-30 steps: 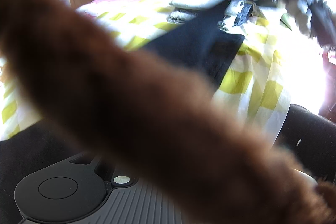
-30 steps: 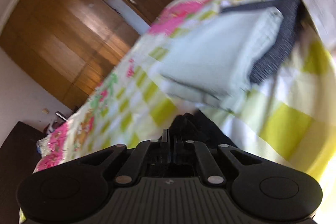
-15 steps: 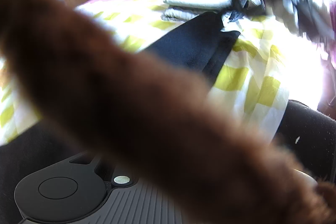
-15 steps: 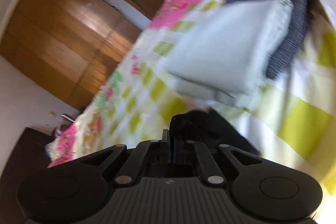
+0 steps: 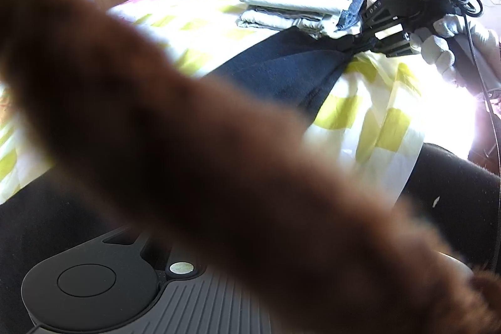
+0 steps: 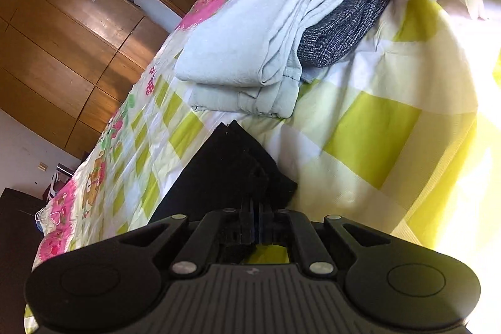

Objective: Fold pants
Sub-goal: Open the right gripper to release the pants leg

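my right tool (image 5: 360, 44) is clenched on a bunched corner of the black pants (image 5: 281, 68), pinching the cloth right at the tips. in its own camera that dark fabric (image 6: 228, 171) fills the space just ahead of the closed fingers. the pants lie stretched across the yellow-checked bedspread (image 5: 375, 121), running from the corner i grip back toward my left tool. a blurred brown furry sleeve (image 5: 188, 161) crosses that camera and hides the left tool's tips, so i cannot tell whether it grips anything. my gloved hand (image 5: 444, 52) grips the right tool's handle. just beyond the pinched corner sits a stack of pale green folded clothes (image 6: 250, 52), with a dark grey knit piece (image 6: 350, 17) beside it.
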{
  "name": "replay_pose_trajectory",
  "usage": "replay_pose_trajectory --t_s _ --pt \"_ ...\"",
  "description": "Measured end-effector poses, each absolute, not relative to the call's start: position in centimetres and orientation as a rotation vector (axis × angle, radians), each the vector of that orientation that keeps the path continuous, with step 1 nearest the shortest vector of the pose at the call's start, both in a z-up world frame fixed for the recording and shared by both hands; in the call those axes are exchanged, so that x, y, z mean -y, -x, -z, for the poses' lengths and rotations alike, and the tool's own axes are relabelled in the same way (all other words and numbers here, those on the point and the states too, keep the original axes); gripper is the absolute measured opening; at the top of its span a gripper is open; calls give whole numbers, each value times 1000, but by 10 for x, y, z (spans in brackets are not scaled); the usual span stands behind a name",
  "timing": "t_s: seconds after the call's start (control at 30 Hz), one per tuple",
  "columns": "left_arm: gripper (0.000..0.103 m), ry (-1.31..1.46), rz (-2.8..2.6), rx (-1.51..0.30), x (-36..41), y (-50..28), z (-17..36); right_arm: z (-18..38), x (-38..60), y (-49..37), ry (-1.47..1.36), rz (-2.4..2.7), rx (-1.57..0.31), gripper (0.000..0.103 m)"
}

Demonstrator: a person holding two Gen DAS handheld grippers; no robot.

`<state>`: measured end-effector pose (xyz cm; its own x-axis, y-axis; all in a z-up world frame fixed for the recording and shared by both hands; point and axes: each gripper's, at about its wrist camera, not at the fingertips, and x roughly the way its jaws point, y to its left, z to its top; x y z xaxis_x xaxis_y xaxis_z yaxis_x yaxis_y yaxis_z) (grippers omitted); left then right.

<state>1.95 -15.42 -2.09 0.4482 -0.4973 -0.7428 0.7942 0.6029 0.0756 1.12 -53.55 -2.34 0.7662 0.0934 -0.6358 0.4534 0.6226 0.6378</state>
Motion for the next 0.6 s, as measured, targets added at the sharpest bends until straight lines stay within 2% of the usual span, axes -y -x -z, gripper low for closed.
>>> replay_pose_trajectory --t_s 0.3,0.47,0.6 --pt "22 -459 839 -742 158 -20 20 19 542 -12 -886 226 -713 24" --pt "22 -441 836 -731 152 -17 15 9 545 11 -892 263 -696 46" --pt "22 -430 824 -722 146 -16 11 13 540 8 -902 246 -715 51"
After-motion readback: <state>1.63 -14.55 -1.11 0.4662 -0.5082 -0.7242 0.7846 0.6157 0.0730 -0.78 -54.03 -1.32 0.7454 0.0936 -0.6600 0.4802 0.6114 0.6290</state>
